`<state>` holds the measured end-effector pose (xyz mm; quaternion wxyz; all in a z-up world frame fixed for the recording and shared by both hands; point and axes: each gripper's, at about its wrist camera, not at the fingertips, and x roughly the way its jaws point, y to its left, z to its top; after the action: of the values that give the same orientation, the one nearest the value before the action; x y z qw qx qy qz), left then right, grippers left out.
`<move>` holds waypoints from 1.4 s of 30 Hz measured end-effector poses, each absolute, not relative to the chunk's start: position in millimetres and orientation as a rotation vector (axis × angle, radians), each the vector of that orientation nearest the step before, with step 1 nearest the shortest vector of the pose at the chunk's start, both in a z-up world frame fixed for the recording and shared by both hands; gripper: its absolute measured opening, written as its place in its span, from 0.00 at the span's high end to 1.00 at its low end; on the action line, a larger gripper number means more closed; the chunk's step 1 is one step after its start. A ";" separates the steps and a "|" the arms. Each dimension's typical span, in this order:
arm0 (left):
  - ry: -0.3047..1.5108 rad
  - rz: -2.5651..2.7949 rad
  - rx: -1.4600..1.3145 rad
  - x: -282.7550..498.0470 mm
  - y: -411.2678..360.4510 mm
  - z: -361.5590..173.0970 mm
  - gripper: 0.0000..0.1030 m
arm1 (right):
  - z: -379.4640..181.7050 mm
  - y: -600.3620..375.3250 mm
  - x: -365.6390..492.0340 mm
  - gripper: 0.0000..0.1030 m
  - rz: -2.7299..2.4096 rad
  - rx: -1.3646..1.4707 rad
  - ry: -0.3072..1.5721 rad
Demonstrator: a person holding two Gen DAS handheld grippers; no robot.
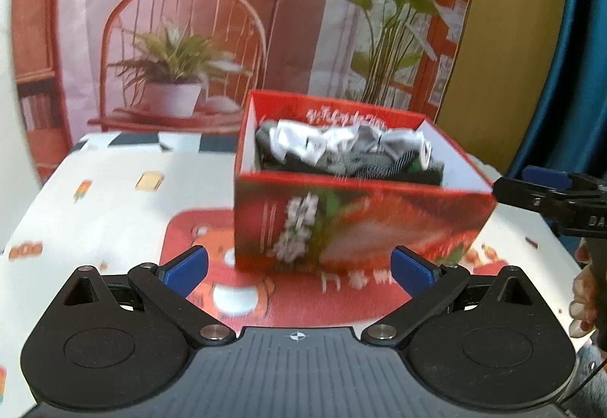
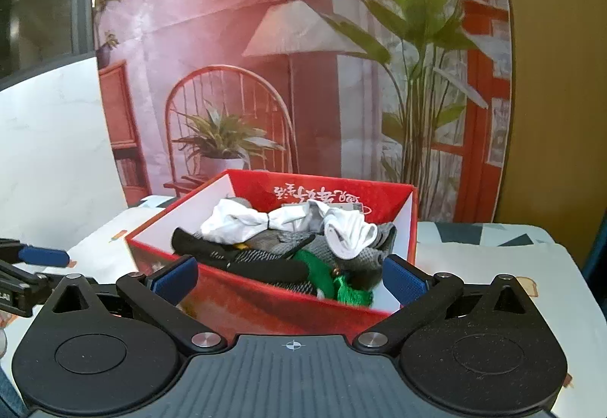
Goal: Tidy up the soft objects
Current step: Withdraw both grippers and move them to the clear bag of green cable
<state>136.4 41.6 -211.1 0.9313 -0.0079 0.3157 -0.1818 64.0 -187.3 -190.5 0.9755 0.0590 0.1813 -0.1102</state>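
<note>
My left gripper has its jaws set wide apart with nothing between them; its blue fingertips hang just in front of the near wall of the red box, which stands on a red patch of the patterned tablecloth. My right gripper is likewise spread wide and holds nothing; in its own view the blue pads flank the near corner of the red box, with the rim running between them, though whether either pad touches the cardboard cannot be determined. The box is open at the top, white on its inner side walls and red with white lettering on the inner far wall. The soft objects all lie inside it in one loose heap: white socks on top, grey knit pieces under them, a black sock along the near side, and a green item at the near right corner. From the left wrist view the same heap sits toward the far side of the box interior; that view is motion-blurred, so finer detail is unreadable. My right gripper appears at the right edge of the left view, beside the box. A printed backdrop showing a chair, lamp and plants hangs behind the table.
</note>
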 end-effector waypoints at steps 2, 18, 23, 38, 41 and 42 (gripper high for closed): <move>0.659 -0.364 -0.017 129.5 45.3 -219.3 0.00 | -196.8 -179.4 54.7 0.00 -0.215 0.107 0.366; 0.784 -0.311 -0.039 107.3 47.2 -270.6 0.00 | -290.3 -139.0 34.0 0.00 -0.174 0.083 0.619; 0.784 -0.298 -0.016 104.6 46.2 -272.5 0.00 | -314.6 -132.7 33.2 0.00 -0.160 0.102 0.687; 0.810 -0.266 -0.025 100.9 50.1 -275.8 0.00 | -313.8 -119.8 32.0 0.00 -0.078 0.064 0.724; 0.806 -0.258 -0.033 98.7 50.7 -275.7 0.00 | -316.2 -112.9 33.1 0.00 -0.056 0.040 0.747; 0.804 -0.256 -0.034 97.8 50.9 -275.8 0.00 | -317.1 -110.9 33.8 0.00 -0.053 0.033 0.755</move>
<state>97.8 50.9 -275.8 0.9122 -0.0167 0.3900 -0.1243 33.8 -110.9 -317.1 0.9292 0.0159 0.3684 -0.0258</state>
